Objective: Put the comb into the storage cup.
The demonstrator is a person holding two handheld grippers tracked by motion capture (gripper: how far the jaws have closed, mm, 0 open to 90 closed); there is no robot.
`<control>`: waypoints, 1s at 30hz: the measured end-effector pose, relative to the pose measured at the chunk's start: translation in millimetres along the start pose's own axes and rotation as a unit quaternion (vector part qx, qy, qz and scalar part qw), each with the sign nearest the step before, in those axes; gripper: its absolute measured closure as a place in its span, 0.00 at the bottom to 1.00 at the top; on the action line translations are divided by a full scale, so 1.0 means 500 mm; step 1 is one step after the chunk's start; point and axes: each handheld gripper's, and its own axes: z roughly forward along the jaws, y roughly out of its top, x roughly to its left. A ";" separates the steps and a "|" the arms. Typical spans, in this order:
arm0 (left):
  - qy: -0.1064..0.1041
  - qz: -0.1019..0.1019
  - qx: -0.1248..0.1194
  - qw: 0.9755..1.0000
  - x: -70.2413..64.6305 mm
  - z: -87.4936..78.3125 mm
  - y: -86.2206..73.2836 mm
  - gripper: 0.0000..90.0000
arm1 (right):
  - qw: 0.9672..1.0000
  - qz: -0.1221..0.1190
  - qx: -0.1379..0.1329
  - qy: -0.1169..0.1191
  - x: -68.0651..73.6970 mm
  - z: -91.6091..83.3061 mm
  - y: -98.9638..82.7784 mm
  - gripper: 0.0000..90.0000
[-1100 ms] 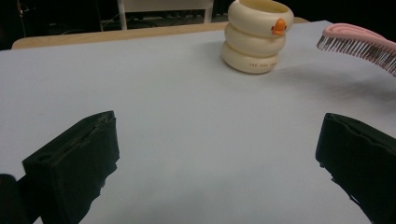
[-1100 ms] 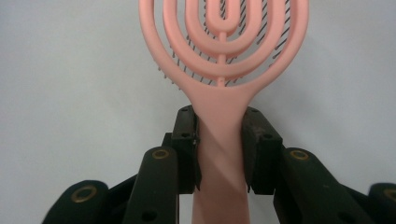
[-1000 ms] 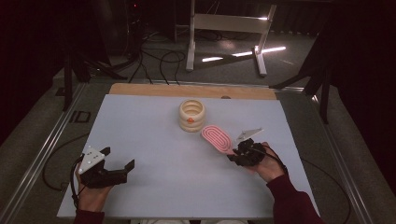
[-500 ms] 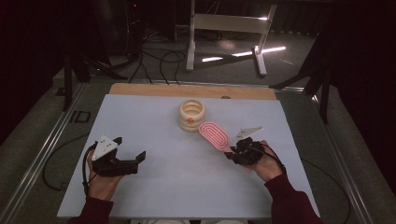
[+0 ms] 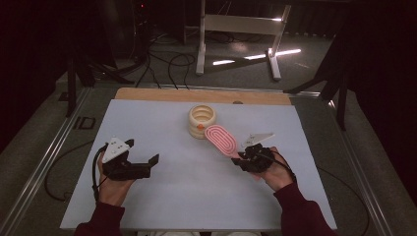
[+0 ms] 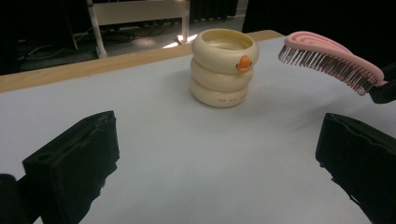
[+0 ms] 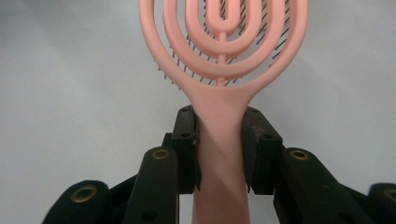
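Black left gripper [image 5: 150, 164] is nearest me, jaws wide, empty. My right gripper [image 5: 242, 156] pinches the pink brush [image 5: 221, 138] by its handle, head raised just beside the cup [image 5: 201, 121]. A careless swing could topple that cup.

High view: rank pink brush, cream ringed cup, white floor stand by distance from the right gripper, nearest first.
1. Pink brush: handle clamped in the right gripper, head pointing up-left.
2. Cream ringed cup: mid-table, just beyond the brush head.
3. White floor stand: on the floor past the table's far edge.
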 end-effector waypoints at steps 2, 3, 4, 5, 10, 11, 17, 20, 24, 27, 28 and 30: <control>-0.002 0.001 0.000 1.000 -0.003 0.004 0.006 0.00 | 1.000 0.000 -0.006 0.000 0.004 0.002 0.006 0.77; -0.003 0.002 0.000 1.000 -0.004 0.006 0.008 0.00 | 1.000 0.001 -0.009 0.000 0.005 0.002 0.007 0.77; -0.005 0.003 0.001 1.000 -0.005 0.008 0.011 0.00 | 1.000 0.000 -0.010 0.000 0.006 0.002 0.009 0.77; -0.006 0.003 0.002 1.000 -0.007 0.010 0.013 0.00 | 1.000 0.001 -0.012 0.000 0.007 0.002 0.011 0.77; -0.012 0.004 0.005 1.000 -0.013 0.020 0.019 0.00 | 1.000 0.002 -0.021 0.003 0.012 0.003 0.020 0.77; -0.012 0.004 0.004 1.000 -0.015 0.023 0.020 0.00 | 1.000 0.004 -0.023 0.003 0.014 0.003 0.022 0.77; -0.020 0.005 0.010 1.000 -0.023 0.038 0.025 0.00 | 0.999 0.003 -0.032 0.005 0.020 0.005 0.033 0.77; -0.023 0.005 0.012 1.000 -0.028 0.044 0.028 0.00 | 0.999 0.002 -0.037 0.004 0.024 0.006 0.038 0.77; -0.025 0.007 0.012 1.000 -0.032 0.048 0.033 0.00 | 0.999 -0.002 -0.040 0.004 0.027 0.007 0.042 0.77; -0.030 0.009 0.012 0.999 -0.039 0.055 0.040 0.00 | 0.999 -0.003 -0.045 0.005 0.033 0.009 0.048 0.77; -0.031 0.009 0.013 0.999 -0.041 0.057 0.042 0.00 | 0.999 -0.005 -0.046 0.004 0.034 0.010 0.049 0.77; -0.032 0.011 0.015 0.999 -0.044 0.061 0.045 0.00 | 0.999 -0.004 -0.049 0.003 0.037 0.012 0.051 0.77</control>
